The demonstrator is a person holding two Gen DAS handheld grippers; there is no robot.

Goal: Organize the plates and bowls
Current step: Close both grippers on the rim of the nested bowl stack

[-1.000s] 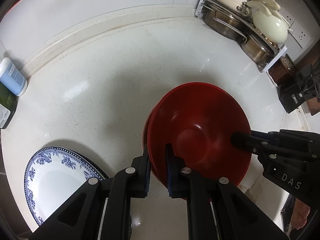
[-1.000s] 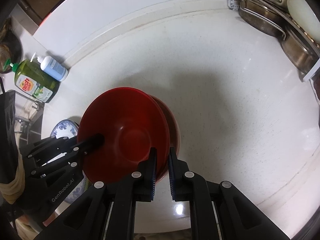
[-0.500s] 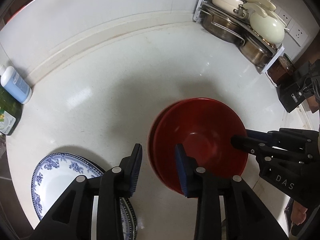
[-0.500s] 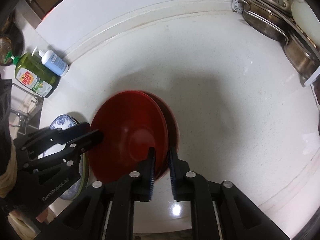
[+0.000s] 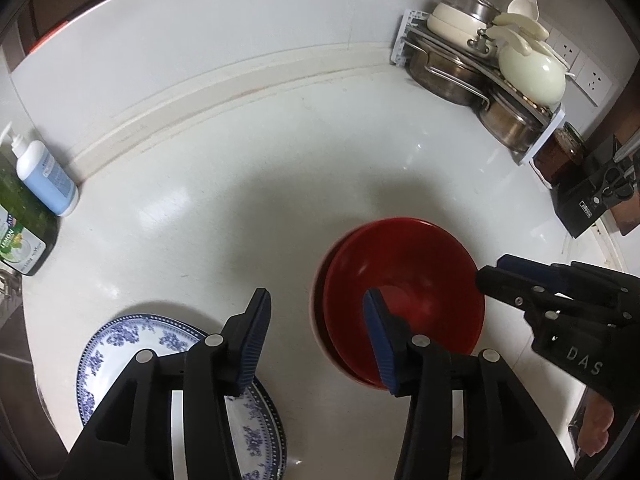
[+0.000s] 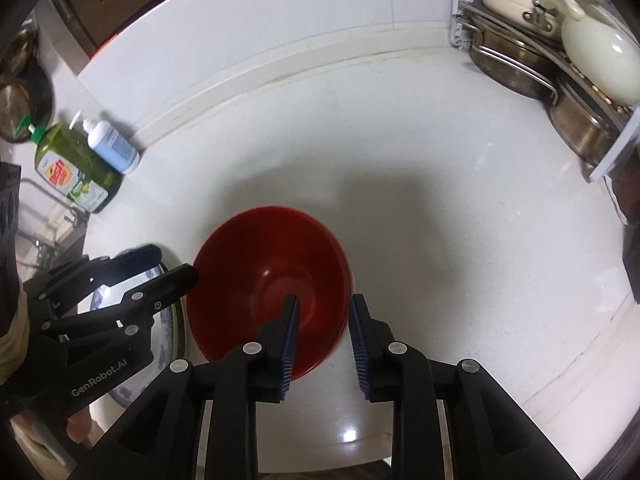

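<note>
Two red bowls (image 5: 404,292) sit nested on the white counter; they also show in the right wrist view (image 6: 272,280). My left gripper (image 5: 318,332) is open, its jaws either side of the bowls' left rim and above it. My right gripper (image 6: 323,330) is open, its jaws straddling the bowls' near right rim. In the left wrist view the right gripper (image 5: 492,274) stands at the bowls' right edge. A blue-and-white plate (image 5: 120,344) lies on the counter left of the bowls, partly under my left gripper.
A rack of steel pots and a cream pot (image 5: 492,60) stands at the back right corner. A green dish soap bottle (image 6: 68,168) and a blue pump bottle (image 6: 112,146) stand at the left. A black box (image 5: 592,200) sits at the right.
Both grippers have opened and let go of the red bowls' rim, the left first, then the right. The bowls came down onto the counter, and both grippers pulled back a little.
</note>
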